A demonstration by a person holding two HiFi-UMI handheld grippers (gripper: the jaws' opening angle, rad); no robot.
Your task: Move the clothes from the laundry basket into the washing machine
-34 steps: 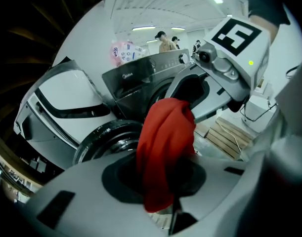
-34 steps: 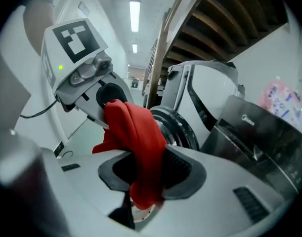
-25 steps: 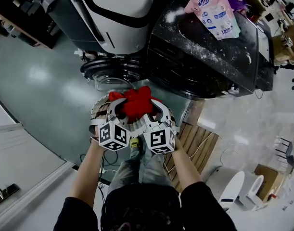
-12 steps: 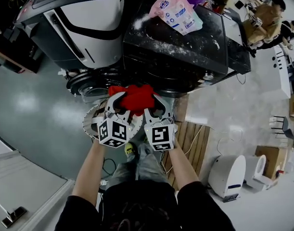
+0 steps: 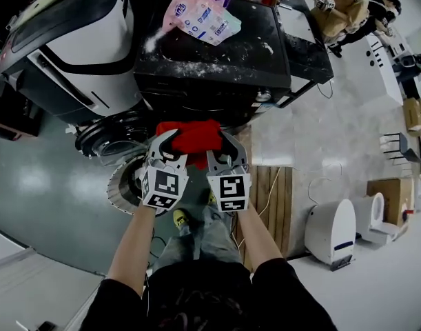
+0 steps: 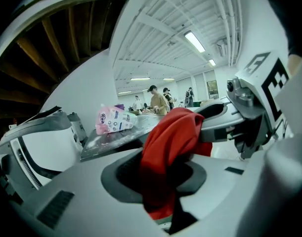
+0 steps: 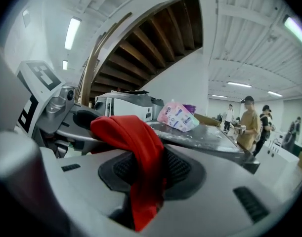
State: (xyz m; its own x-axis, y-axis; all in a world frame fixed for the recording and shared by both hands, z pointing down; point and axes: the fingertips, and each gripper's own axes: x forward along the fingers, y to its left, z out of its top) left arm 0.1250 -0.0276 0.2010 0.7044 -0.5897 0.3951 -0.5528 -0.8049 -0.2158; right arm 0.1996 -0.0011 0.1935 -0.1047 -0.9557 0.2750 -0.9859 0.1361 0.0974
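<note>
A red garment (image 5: 190, 138) hangs bunched between my two grippers, in front of the black washing machine (image 5: 217, 67). My left gripper (image 5: 163, 145) is shut on its left part and my right gripper (image 5: 225, 145) on its right part. In the left gripper view the red garment (image 6: 166, 147) is pinched between the pads, with the right gripper (image 6: 242, 113) close beside it. In the right gripper view the red garment (image 7: 141, 152) drapes over and between the jaws. The round laundry basket (image 5: 122, 188) lies on the floor below my left arm. The washer's round door (image 5: 107, 135) stands open at the left.
A pink detergent pouch (image 5: 200, 18) lies on the powder-dusted washer top. A large white machine (image 5: 65, 54) stands left of the washer. Wooden slats (image 5: 273, 193) and a white floor appliance (image 5: 331, 229) are at the right. People (image 5: 348, 5) stand behind the washer.
Both grippers have risen together with the red garment, away from the basket and up toward the washer front. Their hold on it is unchanged.
</note>
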